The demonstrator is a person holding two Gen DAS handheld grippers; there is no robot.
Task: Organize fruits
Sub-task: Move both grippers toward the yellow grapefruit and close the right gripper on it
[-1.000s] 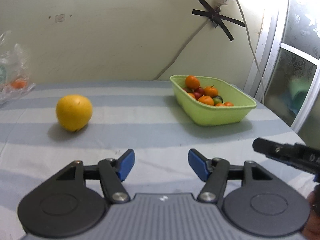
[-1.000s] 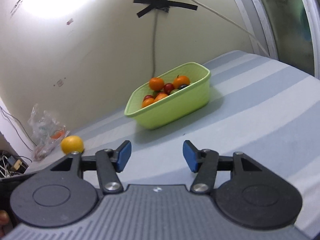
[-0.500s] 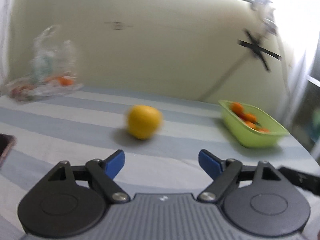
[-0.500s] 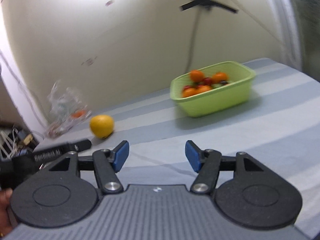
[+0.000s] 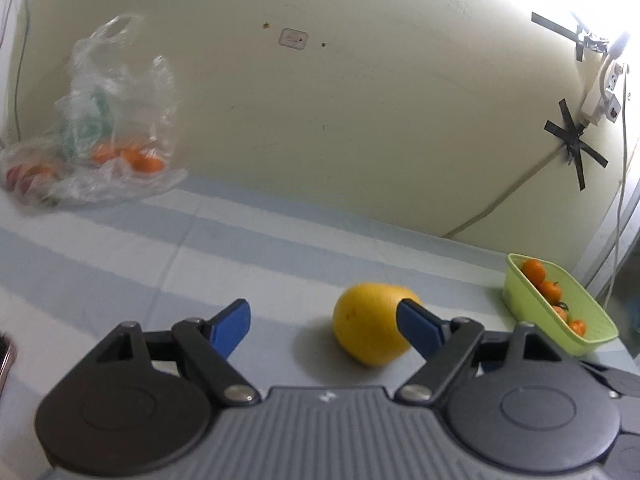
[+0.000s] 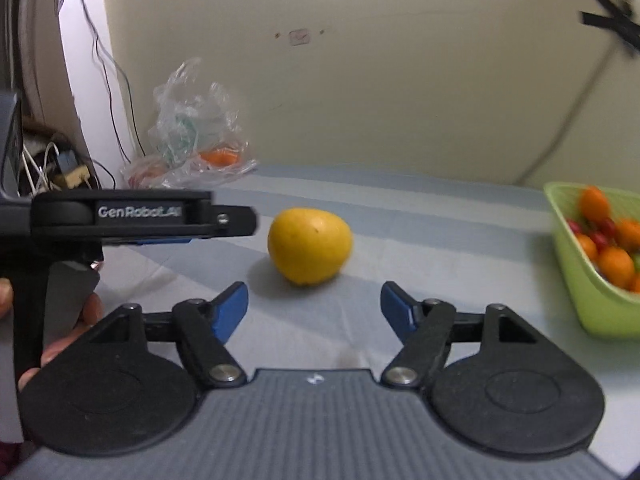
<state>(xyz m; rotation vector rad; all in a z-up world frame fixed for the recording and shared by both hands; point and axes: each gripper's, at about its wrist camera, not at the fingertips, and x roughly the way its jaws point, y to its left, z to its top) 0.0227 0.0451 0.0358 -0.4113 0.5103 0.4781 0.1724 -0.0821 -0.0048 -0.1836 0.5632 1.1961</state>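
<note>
1. Both grippers have swung away from the green basket toward the big yellow fruit. A second ago the basket sat mid-frame in both wrist views; now it's shoved off to the right edge and the fruit is front and center.
2. Left gripper: its jaws have just been closing a touch after a wide opening, and they're released, nothing gripped. The fruit sits beyond them, overlapped by the right-hand pad, with no sign of contact.
3. Right gripper: its jaws have just been opening, nothing between them, fruit a bit ahead on the striped cloth.
4. Why so wide? My guess is the fruit's bulky, and the small oranges are already in the basket, so this one's next.
5. The fruit lies alone mid-table, well apart from the basket and the plastic bag. It's slightly egg-shaped, long axis tilted, narrower end down toward the cloth.
</note>
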